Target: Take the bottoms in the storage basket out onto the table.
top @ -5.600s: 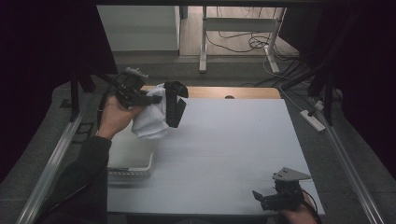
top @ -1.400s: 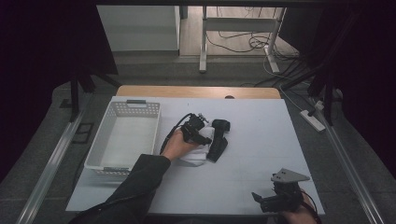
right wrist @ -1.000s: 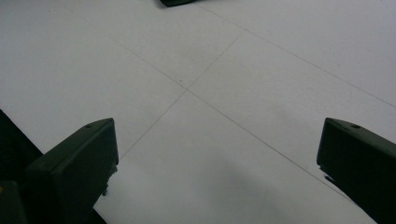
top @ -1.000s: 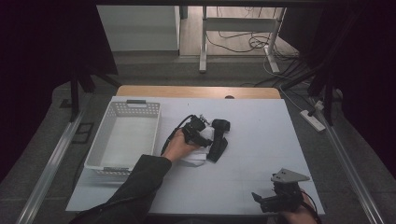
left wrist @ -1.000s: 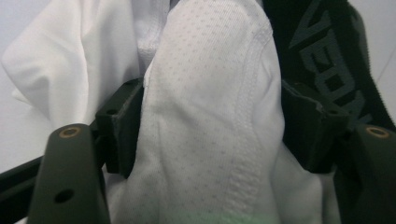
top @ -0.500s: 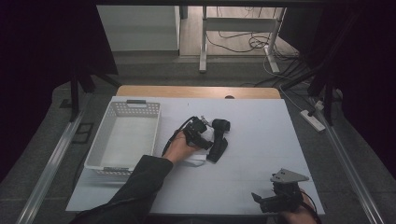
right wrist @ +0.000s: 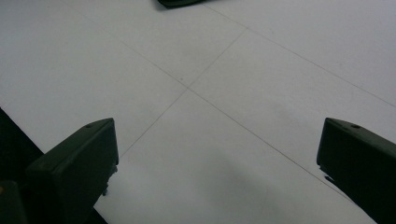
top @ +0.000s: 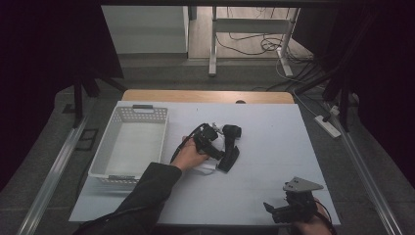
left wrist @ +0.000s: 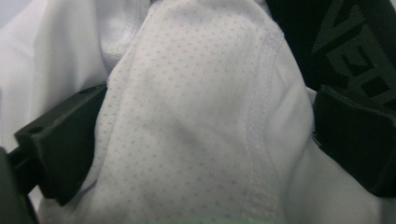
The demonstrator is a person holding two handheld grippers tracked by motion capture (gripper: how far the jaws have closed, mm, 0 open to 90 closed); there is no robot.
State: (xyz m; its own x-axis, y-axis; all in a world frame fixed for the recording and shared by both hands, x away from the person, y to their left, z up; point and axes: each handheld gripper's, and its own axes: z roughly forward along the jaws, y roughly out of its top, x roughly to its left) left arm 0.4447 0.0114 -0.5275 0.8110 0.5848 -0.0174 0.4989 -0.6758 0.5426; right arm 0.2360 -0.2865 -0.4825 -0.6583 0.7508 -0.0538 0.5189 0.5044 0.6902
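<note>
The left gripper (top: 211, 142) sits mid-frame in the high view, right on a white and black garment (top: 226, 149) lying on the white table (top: 274, 142). In the left gripper view its jaws stand wide apart with a fold of that white dotted fabric (left wrist: 196, 116) bunched between them, cloth touching the left jaw for sure, but I honestly can't tell if they're actually pinching it or just resting around it. The garment's black part with lettering (left wrist: 355, 42) shows in the upper right of that view.

The basket (top: 128, 144), white, sits left of centre in the high view, just beside the person's left hand (top: 188, 156).

The right gripper (top: 288, 210) is down at the lower right by the table's near edge, and in its own view the jaws are spread wide over bare table (right wrist: 224, 93), nothing between them.
</note>
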